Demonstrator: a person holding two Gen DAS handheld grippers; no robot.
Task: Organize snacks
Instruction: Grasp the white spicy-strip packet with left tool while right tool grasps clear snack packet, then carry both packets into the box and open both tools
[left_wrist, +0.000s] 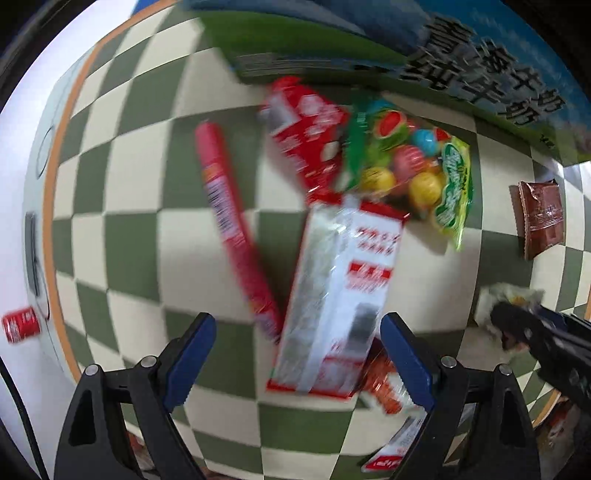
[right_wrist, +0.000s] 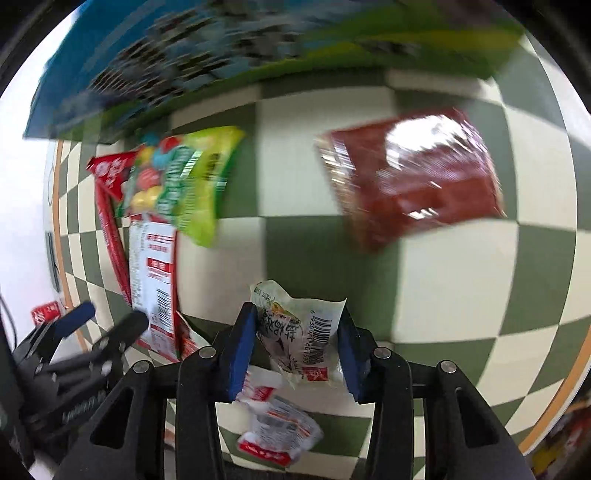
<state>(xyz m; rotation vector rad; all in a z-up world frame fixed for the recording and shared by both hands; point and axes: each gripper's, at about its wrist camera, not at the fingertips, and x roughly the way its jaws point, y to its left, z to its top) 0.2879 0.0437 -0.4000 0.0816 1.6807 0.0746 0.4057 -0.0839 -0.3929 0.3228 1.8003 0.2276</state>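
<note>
The right tongs (right_wrist: 297, 345) are bracketing a small white packet (right_wrist: 299, 332) on the checkered bench (right_wrist: 461, 280); thin film may be slipping out. The left tongs (left_wrist: 297, 363), spread wide and empty, are straddling a white-and-red box (left_wrist: 332, 295), risking nudging the red stick (left_wrist: 232, 229).

Black grippers, blue fingers (left_wrist: 406, 362), silver screws.

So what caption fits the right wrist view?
Right tool closed around a white barcoded snack packet above the green checkered cloth.
</note>
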